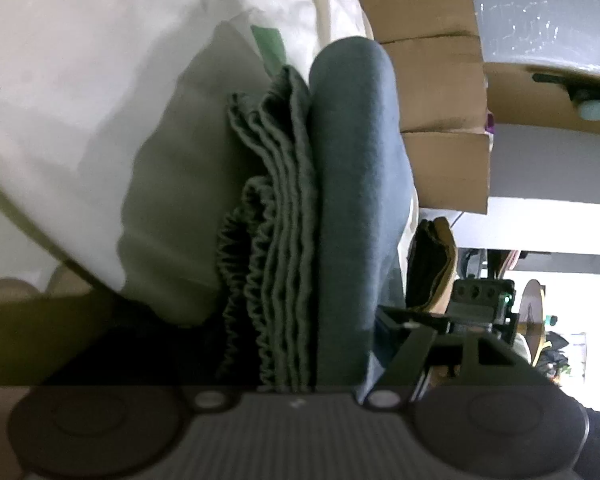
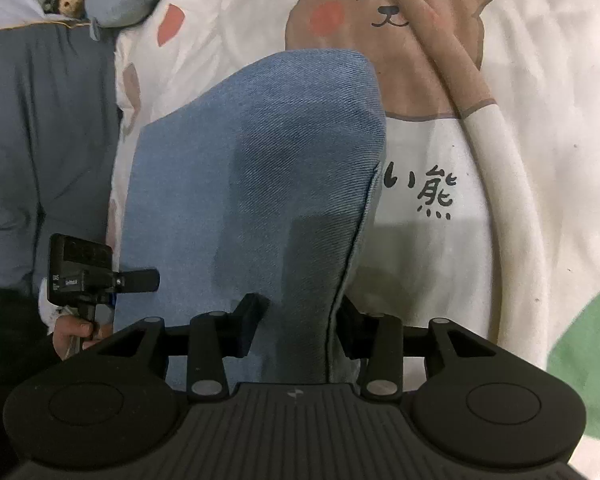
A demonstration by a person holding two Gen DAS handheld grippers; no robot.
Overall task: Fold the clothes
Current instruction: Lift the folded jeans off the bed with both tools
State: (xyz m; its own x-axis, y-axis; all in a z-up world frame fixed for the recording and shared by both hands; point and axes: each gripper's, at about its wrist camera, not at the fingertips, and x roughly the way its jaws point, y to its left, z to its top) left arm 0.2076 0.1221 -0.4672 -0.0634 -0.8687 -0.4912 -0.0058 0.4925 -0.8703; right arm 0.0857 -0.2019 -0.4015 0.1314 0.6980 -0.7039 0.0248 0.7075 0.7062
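Two claws work one folded blue denim garment (image 2: 256, 184) over a cream bear-print blanket (image 2: 500, 208) on a bed. Its long axis runs straight away from the right claw (image 2: 300, 316), folded end farthest off. That claw is clenched on the near end, one finger on each side. From the left wrist, the denim (image 1: 352, 208) stands edge-up beside a stack of green pleated cloth (image 1: 284, 240); whether the left claw (image 1: 296, 394) is clenched I cannot tell

R tool (image 2: 300, 322) clamps folded blue denim (image 2: 260, 168) over bear-print blanket (image 2: 440, 160).
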